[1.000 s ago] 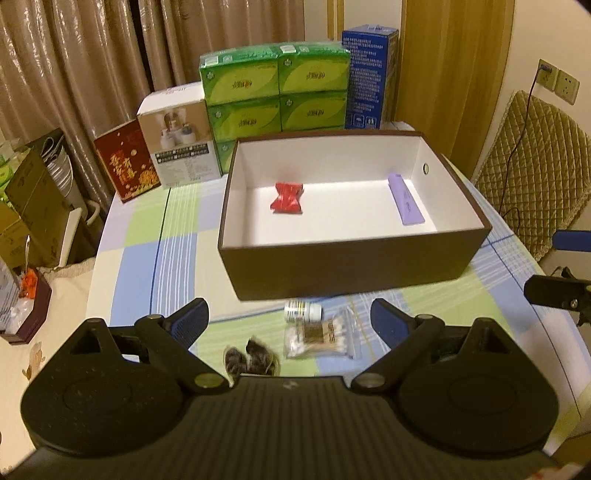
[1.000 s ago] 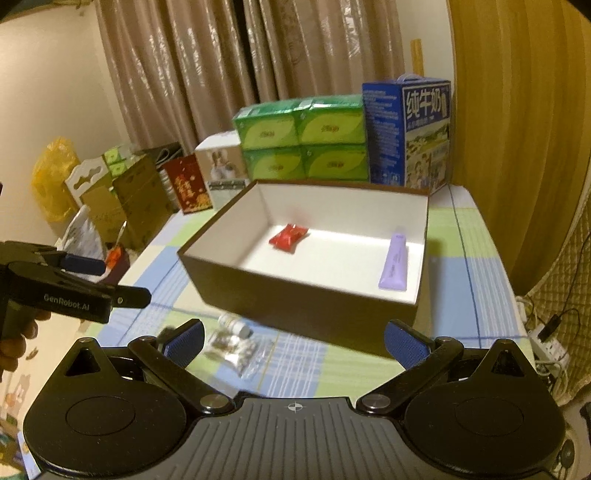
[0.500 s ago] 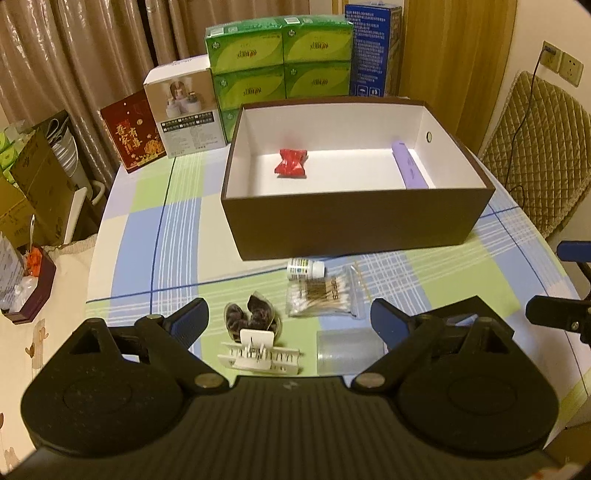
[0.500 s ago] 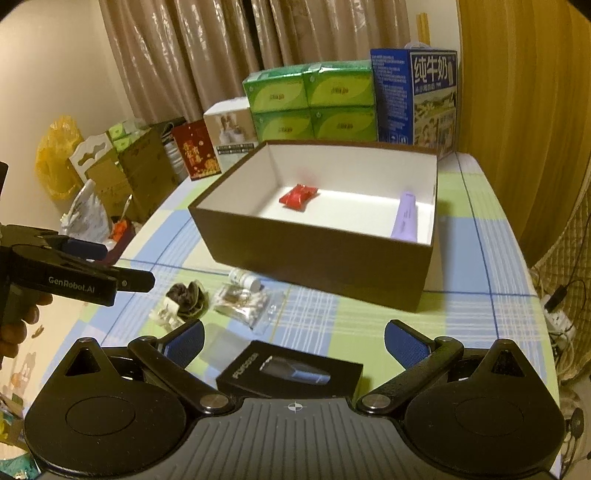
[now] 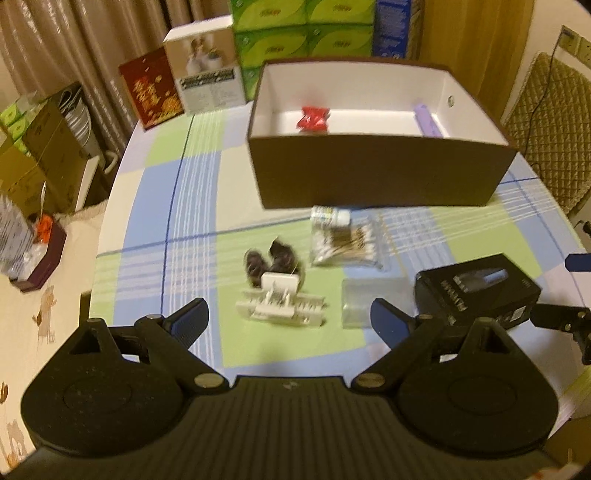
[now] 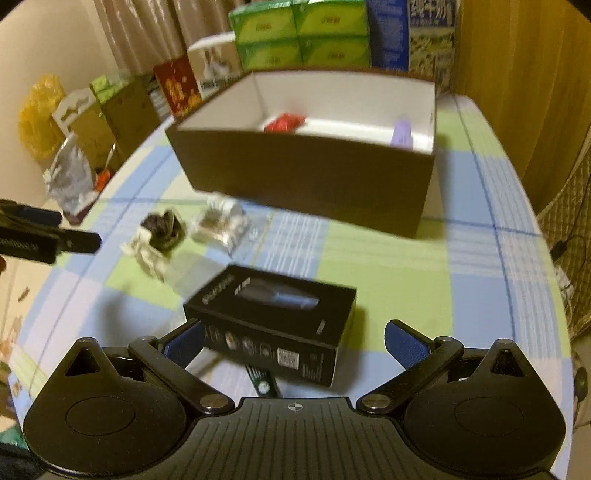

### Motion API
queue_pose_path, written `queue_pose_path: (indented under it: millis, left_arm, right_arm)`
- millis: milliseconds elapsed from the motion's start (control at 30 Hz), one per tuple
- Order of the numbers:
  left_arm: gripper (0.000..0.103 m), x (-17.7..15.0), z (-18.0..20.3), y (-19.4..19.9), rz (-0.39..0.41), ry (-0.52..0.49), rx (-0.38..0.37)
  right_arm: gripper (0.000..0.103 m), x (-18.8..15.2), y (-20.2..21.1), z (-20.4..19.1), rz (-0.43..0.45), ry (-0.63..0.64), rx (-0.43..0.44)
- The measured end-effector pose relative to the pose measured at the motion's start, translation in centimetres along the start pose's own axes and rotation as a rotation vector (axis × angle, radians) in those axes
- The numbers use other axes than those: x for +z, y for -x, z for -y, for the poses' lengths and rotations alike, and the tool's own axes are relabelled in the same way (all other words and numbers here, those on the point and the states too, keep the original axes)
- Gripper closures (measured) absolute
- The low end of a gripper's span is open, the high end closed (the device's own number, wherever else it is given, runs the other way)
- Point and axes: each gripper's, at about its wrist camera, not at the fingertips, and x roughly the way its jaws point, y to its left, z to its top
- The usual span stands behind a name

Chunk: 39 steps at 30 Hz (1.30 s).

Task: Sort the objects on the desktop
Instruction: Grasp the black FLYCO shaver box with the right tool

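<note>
Brown cardboard box [image 5: 380,173], open-topped with a white inside, standing on a checked tablecloth [image 5: 177,206] of blue, green and cream squares. Inside the box, a red crinkled wrapper [image 5: 314,118] toward the left and a pale purple tube [image 5: 426,120] against the right wall, well apart.

In front of the box, loose on the cloth: a small white bottle [image 5: 330,215] lying on its side just beside the box wall; touching it, a clear bag of cotton swabs [image 5: 347,245]; to the left, a dark crumpled wrapper [image 5: 271,260]; just in front of that, a white plastic hair clip [image 5: 280,306] with rows of teeth. Beside the clip, a clear plastic piece [image 5: 360,304], blurred, shape hard to tell. Further right, a black rectangular carton [image 6: 271,317] printed with a pale product picture on top and small icons on its near side, lying flat.

Left gripper [image 5: 290,319] above the clip, blue-padded jaws wide apart, nothing between the pads. Right gripper [image 6: 293,341] low over the near end of the black carton, jaws wide apart, the carton between them, pads not pressing on it.

Behind the box, green tissue packs [image 5: 303,22], a blue carton [image 6: 413,33], a white box [image 5: 203,74] and a red packet [image 5: 153,90] in front of beige curtains [image 5: 74,40].
</note>
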Motion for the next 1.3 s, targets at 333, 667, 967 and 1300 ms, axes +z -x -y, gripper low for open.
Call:
queue_pose_path:
  millis: [333, 667, 967, 1300]
  left_arm:
    - [0.011, -1.0, -1.7, -0.5, -0.032, 0.041, 0.026]
    - [0.011, -2.6, -4.8, -1.3, -0.077, 0.121, 0.082]
    - [0.011, -4.5, -6.7, -1.6, -0.131, 0.175, 0.120]
    - [0.011, -4.7, -3.2, -3.0, -0.125, 0.073, -0.013]
  right_arm:
    - [0.002, 0.3, -2.5, -0.4, -0.040, 0.201, 0.032]
    - [0.002, 1.1, -5.5, 0.9, -0.151, 0.527, 0.189]
    - [0.003, 3.8, -10.4, 1.8, -0.268, 0.555, 0.382]
    - [0.025, 3.0, -9.4, 4.2, -0.244, 0.447, 0.201]
